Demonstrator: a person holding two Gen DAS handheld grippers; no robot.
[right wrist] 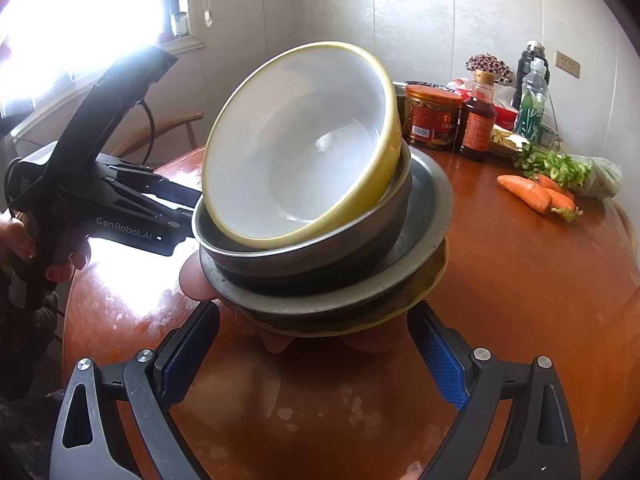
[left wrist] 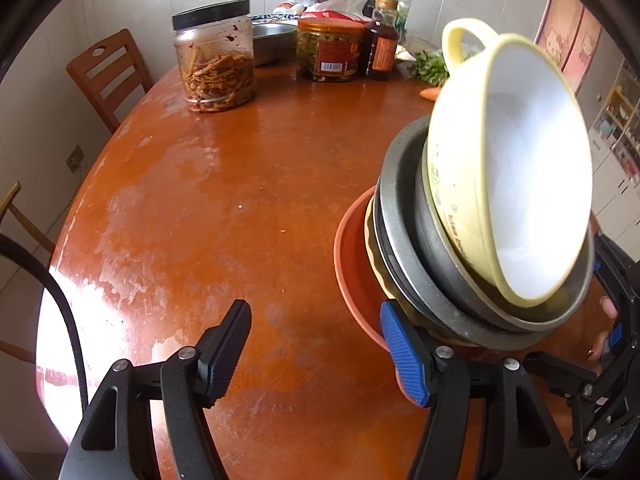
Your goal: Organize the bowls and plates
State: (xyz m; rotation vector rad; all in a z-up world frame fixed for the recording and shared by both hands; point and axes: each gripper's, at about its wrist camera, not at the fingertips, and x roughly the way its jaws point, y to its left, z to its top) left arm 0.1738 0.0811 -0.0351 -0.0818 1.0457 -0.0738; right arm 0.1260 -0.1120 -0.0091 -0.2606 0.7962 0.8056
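A stack of dishes stands on the brown table (left wrist: 224, 184): a yellow bowl with a white inside (left wrist: 532, 184) (right wrist: 296, 148) sits tilted in a steel bowl (right wrist: 320, 248), on a grey metal plate (right wrist: 424, 208), a yellow plate (right wrist: 432, 280) and an orange-red plate (left wrist: 352, 264). My left gripper (left wrist: 316, 360) is open, its right finger beside the orange-red plate's rim. My right gripper (right wrist: 316, 356) is open, jaws wide on either side of the stack's near edge. The left gripper's body (right wrist: 120, 200) shows in the right wrist view, left of the stack.
Jars (left wrist: 216, 56) (left wrist: 328, 48), a sauce bottle (left wrist: 382, 40), a steel basin (left wrist: 272, 40) and bottles (right wrist: 532, 92) stand at the table's far side. Carrots (right wrist: 536, 194) and greens (right wrist: 560, 164) lie to the right. Wooden chairs (left wrist: 108, 76) stand by the wall.
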